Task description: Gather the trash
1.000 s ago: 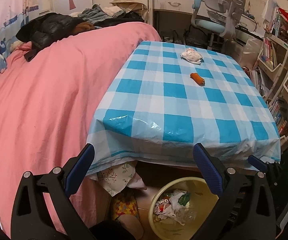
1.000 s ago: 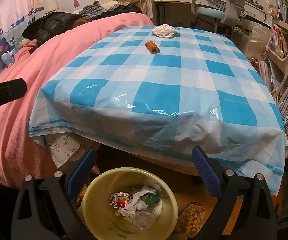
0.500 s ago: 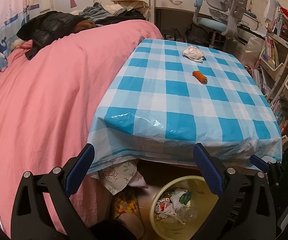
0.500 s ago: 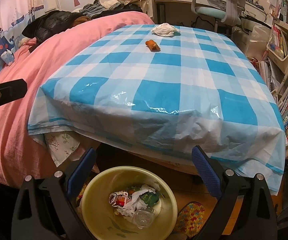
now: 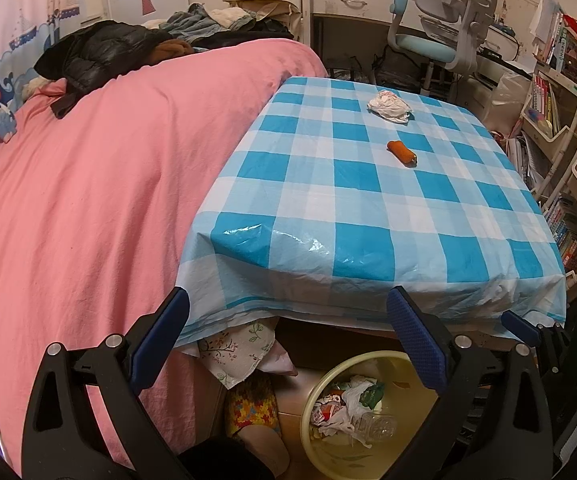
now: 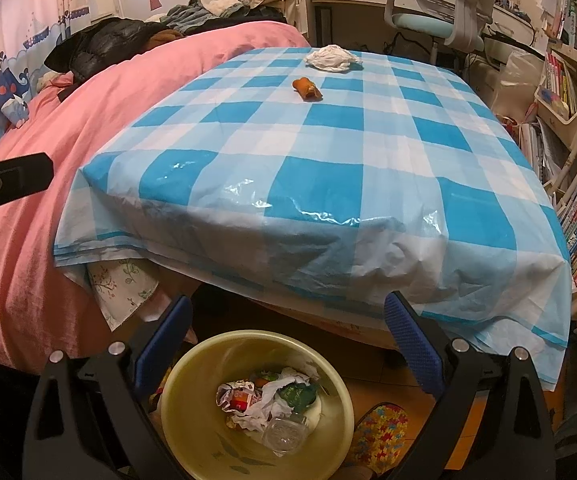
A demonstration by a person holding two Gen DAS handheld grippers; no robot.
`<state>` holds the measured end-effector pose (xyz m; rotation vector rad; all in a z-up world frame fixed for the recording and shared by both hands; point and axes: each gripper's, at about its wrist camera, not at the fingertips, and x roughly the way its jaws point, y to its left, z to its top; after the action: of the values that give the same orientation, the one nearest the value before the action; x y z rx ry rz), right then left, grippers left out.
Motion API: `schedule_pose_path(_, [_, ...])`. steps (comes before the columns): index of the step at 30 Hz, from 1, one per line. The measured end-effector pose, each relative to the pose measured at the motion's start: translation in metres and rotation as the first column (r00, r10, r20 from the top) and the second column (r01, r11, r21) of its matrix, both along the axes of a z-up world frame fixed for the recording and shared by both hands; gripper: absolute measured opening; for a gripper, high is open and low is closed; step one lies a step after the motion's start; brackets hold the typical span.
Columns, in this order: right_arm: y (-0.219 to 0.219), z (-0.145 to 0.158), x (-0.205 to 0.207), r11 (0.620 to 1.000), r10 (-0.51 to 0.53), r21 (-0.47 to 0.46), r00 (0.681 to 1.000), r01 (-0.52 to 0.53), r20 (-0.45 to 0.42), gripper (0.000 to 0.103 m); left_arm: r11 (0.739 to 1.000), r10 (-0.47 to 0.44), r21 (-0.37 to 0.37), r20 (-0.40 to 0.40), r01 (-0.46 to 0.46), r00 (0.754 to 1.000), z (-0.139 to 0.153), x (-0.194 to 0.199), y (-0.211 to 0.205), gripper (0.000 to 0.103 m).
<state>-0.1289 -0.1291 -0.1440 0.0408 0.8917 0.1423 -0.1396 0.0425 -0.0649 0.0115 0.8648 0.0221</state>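
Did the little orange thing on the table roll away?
No. The orange thing sits on the same square of the checked cloth, just in front of the white crumpled wad, as before.

The right gripper was open over the bin of trash. A tissue and an orange wrapper lay near the table's far edge.

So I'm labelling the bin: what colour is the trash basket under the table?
Pale yellow basket, faint leaf print inside; clearest in the right wrist view.
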Motion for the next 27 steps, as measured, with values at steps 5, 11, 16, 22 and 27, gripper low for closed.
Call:
schedule_pose_path(5, [0.0009,-0.0001,0.0005,1.0,0.002,-0.004,1.0,-0.002,-0.001,0.093,1.0,0.0,0.0,0.0,0.0,1.0,-0.0001,-0.0001,0.0002,0.095])
schedule_pose_path(11, [0.0011,-0.0007,0.0006,1.0,0.006,-0.009,1.0,-0.006,-0.002,0.093,1.0,0.001,0.0,0.0,-0.001,1.0,-0.0001,0.0,0.0003,0.095])
schedule_pose_path(16, [0.0018,-0.0006,0.0007,1.0,0.005,-0.009,1.0,-0.005,-0.002,0.093,1.0,0.0,0.0,-0.001,0.0,1.0,-0.0001,0.0002,0.0003,0.095])
schedule_pose_path(22, [0.0027,-0.0011,0.0003,1.0,0.007,-0.012,1.0,-0.007,-0.003,0.093,1.0,0.0,0.001,-0.001,0.0,1.0,0.0,0.0001,0.0003,0.095])
schedule_pose_path(27, [0.0029,-0.0019,0.0001,1.0,0.011,-0.017,1.0,-0.011,-0.003,0.093,1.0,0.001,0.0,-0.002,-0.001,1.0,-0.0001,0.0003,0.0001,0.095])
